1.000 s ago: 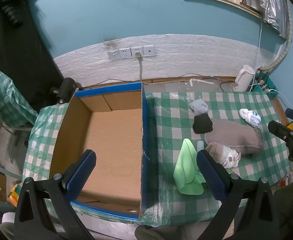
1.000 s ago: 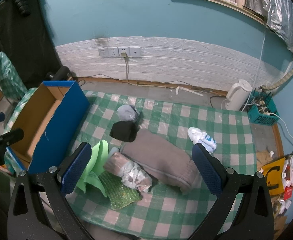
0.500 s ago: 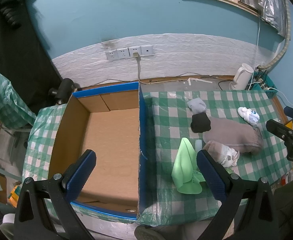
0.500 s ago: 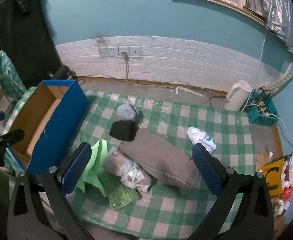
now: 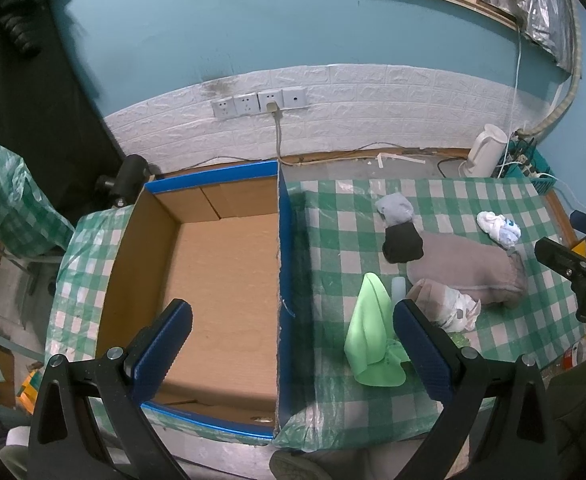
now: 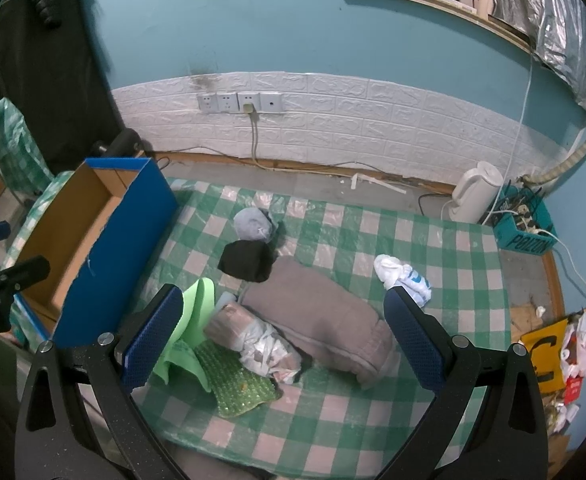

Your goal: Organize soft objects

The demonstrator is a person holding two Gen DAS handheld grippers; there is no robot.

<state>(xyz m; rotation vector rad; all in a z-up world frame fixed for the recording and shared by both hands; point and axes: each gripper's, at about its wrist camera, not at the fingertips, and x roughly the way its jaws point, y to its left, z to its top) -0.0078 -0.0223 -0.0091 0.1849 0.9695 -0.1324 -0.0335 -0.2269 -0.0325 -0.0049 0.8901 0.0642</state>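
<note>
An empty cardboard box with blue edges [image 5: 221, 272] sits left of a green checked tablecloth [image 6: 373, 236]. On the cloth lie a grey folded garment [image 6: 321, 312], a black sock [image 6: 247, 266], a grey sock [image 6: 253, 224], a white sock ball [image 6: 403, 278], a light green cloth [image 6: 197, 312], a white-brown bundle [image 6: 253, 336] and a green bubble mat [image 6: 241, 384]. My left gripper [image 5: 293, 340] is open above the box's right wall. My right gripper [image 6: 283, 336] is open above the bundle and garment. Both are empty.
A white kettle [image 6: 477, 192] and a teal crate with a power strip [image 6: 527, 224] stand on the floor at the back right. A wall with sockets [image 6: 239, 102] runs behind. Bags and clutter [image 6: 573, 344] lie at the right.
The left gripper has shifted slightly right, so the box and cloth sit a little further left in its view. The right view is almost unchanged. Both grippers stay open.
</note>
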